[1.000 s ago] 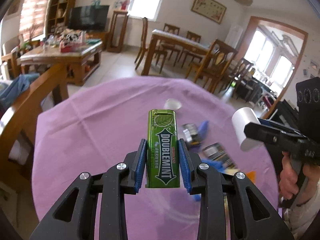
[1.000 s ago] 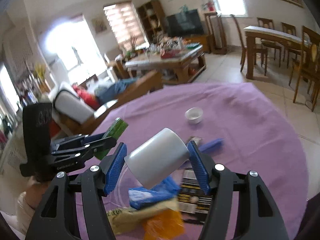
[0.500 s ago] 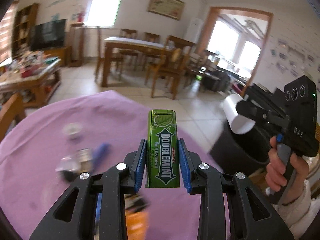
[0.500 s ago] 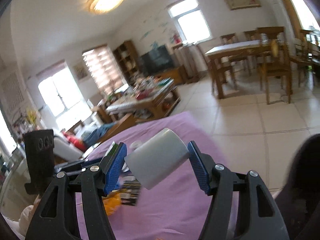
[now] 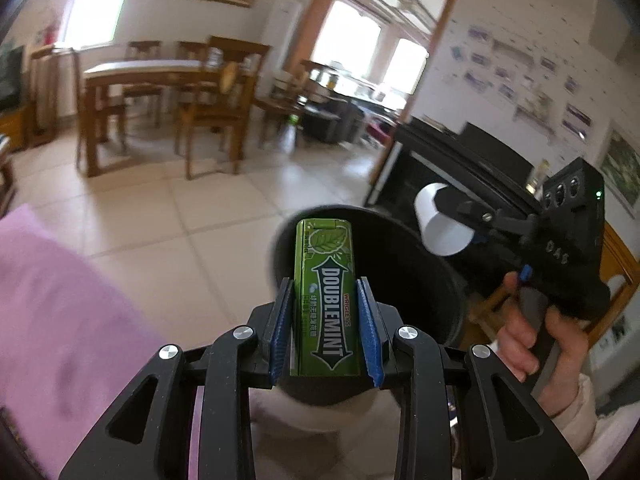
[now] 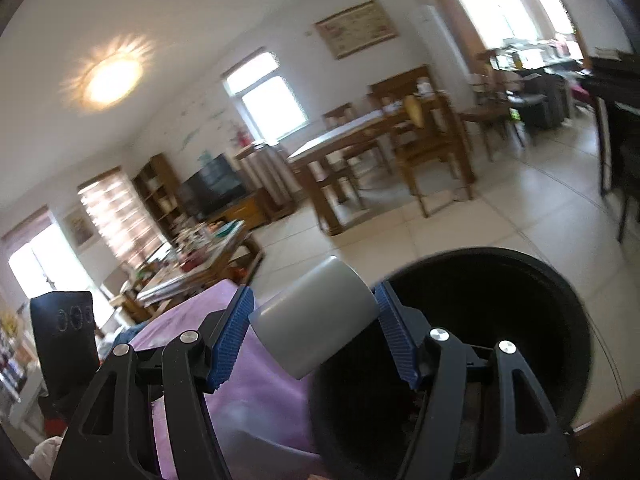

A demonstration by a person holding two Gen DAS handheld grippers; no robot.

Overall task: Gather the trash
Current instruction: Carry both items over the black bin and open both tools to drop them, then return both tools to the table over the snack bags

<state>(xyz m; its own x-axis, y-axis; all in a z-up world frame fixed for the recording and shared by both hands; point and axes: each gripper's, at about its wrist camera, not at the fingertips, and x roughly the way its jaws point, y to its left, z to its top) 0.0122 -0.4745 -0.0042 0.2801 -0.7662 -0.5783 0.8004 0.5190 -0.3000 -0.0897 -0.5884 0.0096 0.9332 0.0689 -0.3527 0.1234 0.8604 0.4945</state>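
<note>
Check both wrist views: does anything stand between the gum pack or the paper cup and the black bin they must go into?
Nothing visible does. The gum pack, clamped in the left gripper, and the paper cup in the right gripper both appear over the black bin, whose mouth is open and uncovered.

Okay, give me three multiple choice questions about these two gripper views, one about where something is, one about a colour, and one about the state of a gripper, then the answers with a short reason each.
1. Where is the black bin?
A. On the dining table
B. On the floor beside the purple tablecloth
C. On a chair

2. What colour is the gum pack?
A. Green
B. Red
C. Yellow

3. What is the right gripper doing?
A. Open and empty
B. Gripping a spoon
C. Shut on the white paper cup

Answers:
1. B, its open mouth sits just past the cloth's edge.
2. A, the pack in the left gripper is green.
3. C, both blue pads press the cup's sides.
</note>
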